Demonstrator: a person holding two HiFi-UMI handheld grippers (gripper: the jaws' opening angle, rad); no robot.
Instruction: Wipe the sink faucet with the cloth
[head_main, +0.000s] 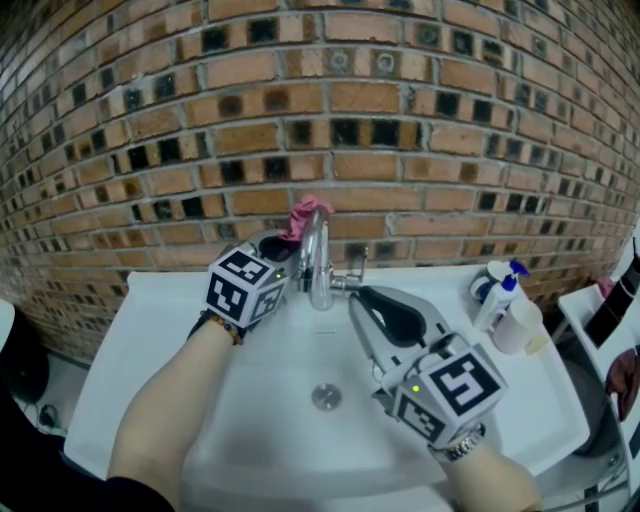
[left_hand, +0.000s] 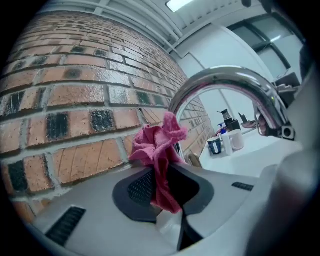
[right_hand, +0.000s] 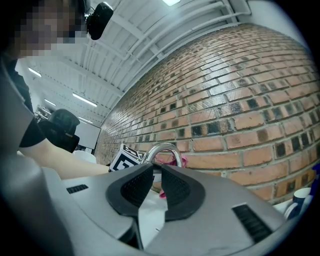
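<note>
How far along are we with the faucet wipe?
Done: the left gripper has the cloth pinched. In hand: the cloth sits at the faucet, on its wall side. Remaining: the wiping itself; how much is wiped can't be told. The right gripper is open, empty.

A reddish-brown brick wall (head_main: 420, 130) dotted with dark bricks; long strip lights (right_hand: 84, 100) glow on the white ceiling (right_hand: 150, 30).
</note>
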